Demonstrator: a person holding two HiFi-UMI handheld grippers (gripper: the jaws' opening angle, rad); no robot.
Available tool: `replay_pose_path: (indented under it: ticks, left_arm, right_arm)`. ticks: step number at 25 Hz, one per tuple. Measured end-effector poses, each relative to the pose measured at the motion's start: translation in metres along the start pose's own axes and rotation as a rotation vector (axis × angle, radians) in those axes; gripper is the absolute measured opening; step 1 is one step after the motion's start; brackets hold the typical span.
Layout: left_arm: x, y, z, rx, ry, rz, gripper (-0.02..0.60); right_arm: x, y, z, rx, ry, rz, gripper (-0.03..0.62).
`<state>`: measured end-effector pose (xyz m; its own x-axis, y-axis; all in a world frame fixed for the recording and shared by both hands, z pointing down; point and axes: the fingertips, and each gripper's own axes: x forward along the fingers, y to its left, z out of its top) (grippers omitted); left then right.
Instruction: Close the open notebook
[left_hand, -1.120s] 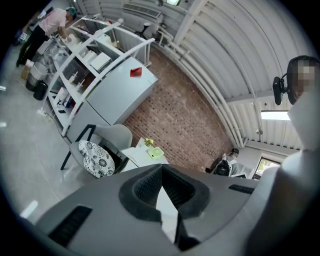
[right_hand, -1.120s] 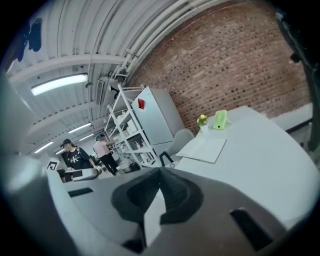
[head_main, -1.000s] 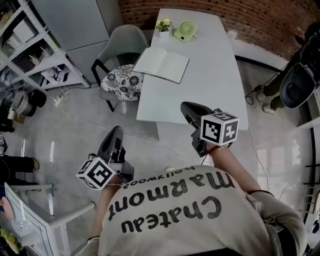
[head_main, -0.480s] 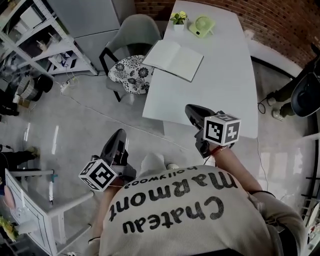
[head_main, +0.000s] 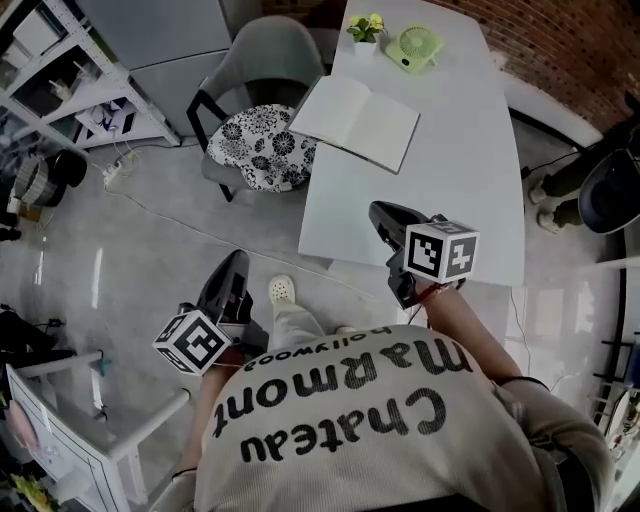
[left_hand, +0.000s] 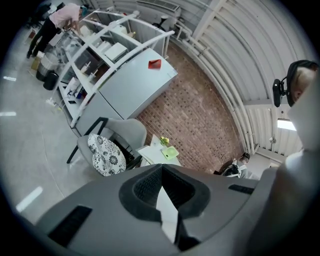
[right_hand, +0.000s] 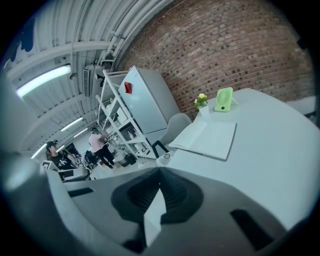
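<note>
The open notebook (head_main: 355, 122) lies flat with blank white pages up, at the left edge of the long white table (head_main: 450, 200). In the right gripper view the notebook (right_hand: 210, 140) sits well ahead of the jaws. My right gripper (head_main: 376, 211) hovers over the table's near end, shut and empty, its jaw tips meeting in the right gripper view (right_hand: 160, 171). My left gripper (head_main: 238, 260) hangs over the floor, left of the table and short of it. Its jaws are also shut with nothing in them (left_hand: 161, 166).
A grey chair with a floral cushion (head_main: 262, 150) stands against the table's left side by the notebook. A green fan (head_main: 412, 47) and a small potted plant (head_main: 365, 27) sit at the table's far end. Metal shelving (head_main: 70, 90) stands at the left, and a cable crosses the floor.
The person has stepped closer to the table, and a shoe now shows on the floor. Both grippers have come forward and a little lower. Their jaws stayed shut.
</note>
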<state>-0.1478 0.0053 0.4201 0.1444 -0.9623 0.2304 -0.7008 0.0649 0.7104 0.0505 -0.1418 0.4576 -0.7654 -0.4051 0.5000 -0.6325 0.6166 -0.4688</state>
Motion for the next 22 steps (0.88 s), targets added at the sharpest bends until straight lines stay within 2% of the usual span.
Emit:
replay_pose_path:
  ticks: [12, 22]
  left_arm:
    - [0.061, 0.068, 0.117, 0.046, 0.019, -0.045, 0.000]
    - [0.089, 0.124, 0.170, 0.040, 0.069, -0.059, 0.000]
  right_arm:
    - [0.092, 0.020, 0.071, 0.025, -0.073, -0.063, 0.003]
    - [0.158, 0.025, 0.111, -0.089, -0.096, -0.197, 0.006]
